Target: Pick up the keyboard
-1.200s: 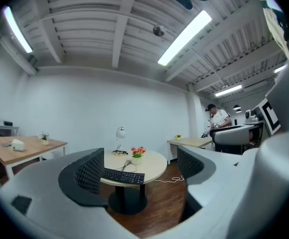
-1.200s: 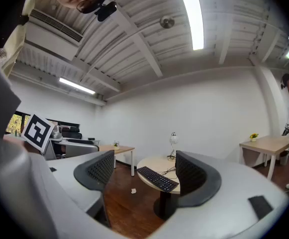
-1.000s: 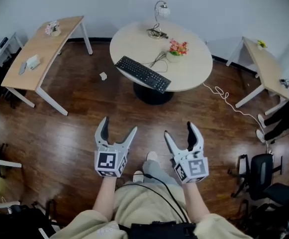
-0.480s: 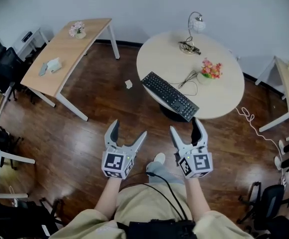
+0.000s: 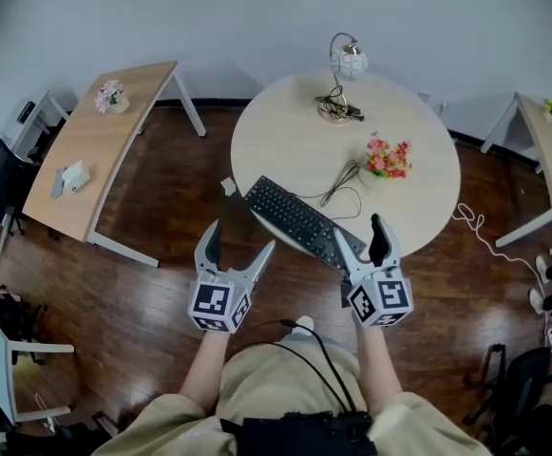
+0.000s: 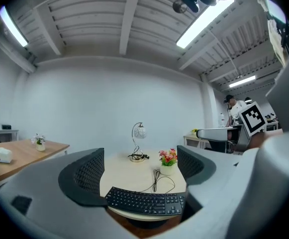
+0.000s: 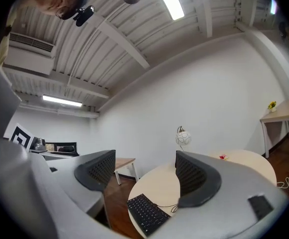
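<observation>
The black keyboard (image 5: 299,221) lies slantwise on the near left part of the round table (image 5: 418,217), its cable running toward the flower pot. My left gripper (image 5: 239,237) is open over the floor just short of the table edge, left of the keyboard's near end. My right gripper (image 5: 363,234) hangs at the keyboard's near right end; its jaws are closing slightly with nothing between them. In the left gripper view the keyboard (image 6: 144,202) lies ahead, beyond the open gripper (image 6: 140,168). The right gripper view shows the keyboard (image 7: 146,214) low between that gripper's (image 7: 142,171) fingers, some way ahead.
A lamp (image 5: 344,65) and a pot of flowers (image 5: 385,157) stand on the round table. A wooden desk (image 5: 95,150) is at the left, a white desk (image 5: 551,150) at the right. A scrap (image 5: 227,186) lies on the floor; chairs stand at both sides.
The person has walked up to the round table. Both grippers came closer to the keyboard, and the right one now reaches its near end.
</observation>
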Demonstrator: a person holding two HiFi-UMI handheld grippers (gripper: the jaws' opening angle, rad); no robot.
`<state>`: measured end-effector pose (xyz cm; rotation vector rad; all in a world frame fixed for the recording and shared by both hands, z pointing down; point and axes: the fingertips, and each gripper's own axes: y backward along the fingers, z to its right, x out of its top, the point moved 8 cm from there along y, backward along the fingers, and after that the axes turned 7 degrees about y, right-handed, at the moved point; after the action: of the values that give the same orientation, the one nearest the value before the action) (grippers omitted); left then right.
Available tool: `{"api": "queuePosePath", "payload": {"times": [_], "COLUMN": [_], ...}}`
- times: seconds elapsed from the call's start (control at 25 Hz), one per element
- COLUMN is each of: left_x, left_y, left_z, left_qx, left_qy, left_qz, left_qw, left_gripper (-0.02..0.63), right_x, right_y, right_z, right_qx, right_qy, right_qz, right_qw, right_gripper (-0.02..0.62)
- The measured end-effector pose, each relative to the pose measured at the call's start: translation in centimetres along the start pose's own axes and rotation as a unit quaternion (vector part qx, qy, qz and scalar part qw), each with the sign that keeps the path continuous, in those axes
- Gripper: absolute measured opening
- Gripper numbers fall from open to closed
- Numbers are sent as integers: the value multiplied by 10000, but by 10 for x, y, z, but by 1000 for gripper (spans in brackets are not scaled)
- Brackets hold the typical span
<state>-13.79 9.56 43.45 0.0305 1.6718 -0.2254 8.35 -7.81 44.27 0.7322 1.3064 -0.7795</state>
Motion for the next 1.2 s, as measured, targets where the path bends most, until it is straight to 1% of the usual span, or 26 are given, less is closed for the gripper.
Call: {"api": "queuePosePath", "payload": {"times": [0.2,0.32,0.44,0.56,0.72,0.84,0.92,1.04,1.12,1.2], "left_x": [-15,-21,-29,-39,-48,-59,-73,-98,-119,-141], "left_y": [-35,-55,-78,-105,-144,-178,-197,-225,-243,-253], "left_z": [-5,-9,-18,-29,-44,-66,-82,-111,-132,-152], "left_qx": [-115,-267,-417,-592,-951,-1107,-1204,-1328,-1397,-1482], "left_qy": [-3,19,-30,-5,80,88,61,-38,-56,49], "left_qz": [-283,-497,-648,-886,-1142,-1350,-1628,-2108,-2498,-2890], "left_qw": [9995,9984,9970,9943,9889,9846,9793,9685,9581,9458], "left_gripper": [434,434,434,434,434,434,434,434,434,434], "right_x": [-15,-23,-34,-56,-85,-110,-127,-154,-177,-201], "right_y": [-14,-15,-14,-14,-14,-24,-27,-33,-36,-36], "right_z": [21,32,43,55,74,81,82,85,87,85], "right_qx": [-73,-226,-452,-747,-1228,-1450,-1575,-1772,-1961,-2149], "right_qy": [-1,-72,-118,-160,-278,-389,-583,-814,-936,-1066], "right_qz": [-219,-322,-417,-669,-1102,-1385,-1589,-1901,-2184,-2507], "right_qw": [9997,9992,9980,9948,9859,9789,9729,9622,9514,9379], "right_gripper": [395,394,396,396,396,396,396,396,396,396]}}
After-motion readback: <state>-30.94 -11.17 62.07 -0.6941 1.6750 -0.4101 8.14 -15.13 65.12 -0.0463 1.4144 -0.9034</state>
